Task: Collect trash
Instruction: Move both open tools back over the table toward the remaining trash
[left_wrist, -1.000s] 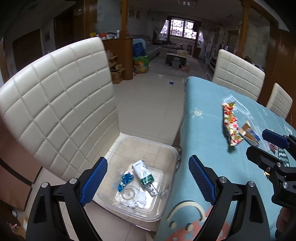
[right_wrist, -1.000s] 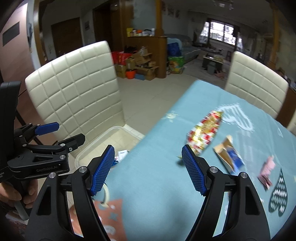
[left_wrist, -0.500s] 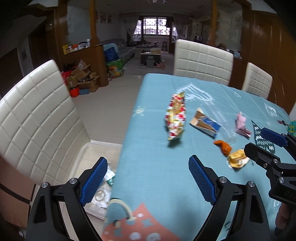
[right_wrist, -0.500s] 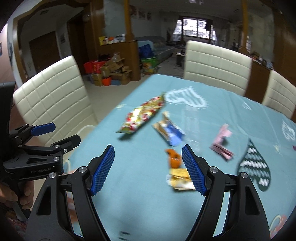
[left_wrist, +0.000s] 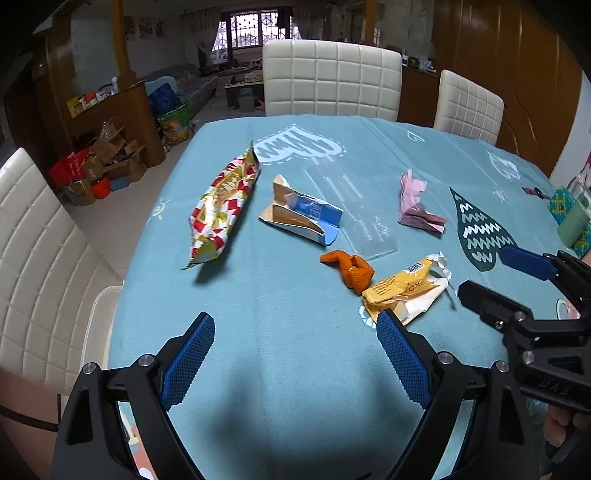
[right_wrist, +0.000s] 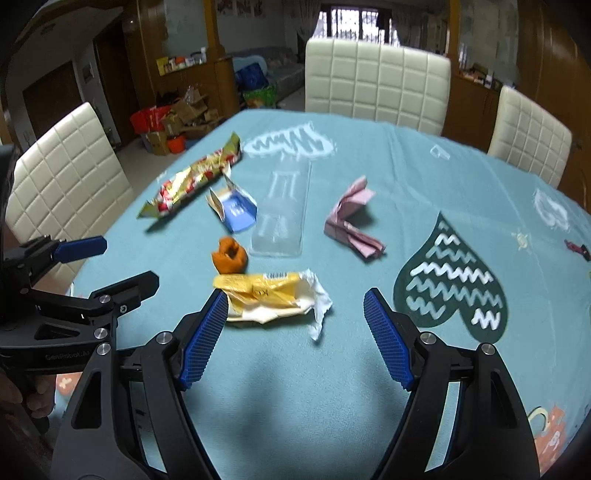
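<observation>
both the left gripper (left_wrist: 295, 354) and the right gripper (right_wrist: 293, 334) hang released and empty over the blue-clothed counter (left_wrist: 295, 369). the yellow wrapper (right_wrist: 266, 295) lies on the cloth just ahead of the right gripper, by its left pad, with the orange scrap (right_wrist: 229, 254) just beyond it. farther past the yellow wrapper lie a clear plastic sleeve (right_wrist: 282, 218), a blue carton (right_wrist: 236, 210), a red-and-gold snack bag (right_wrist: 192, 181) and a pink folded paper (right_wrist: 351, 218).
</observation>
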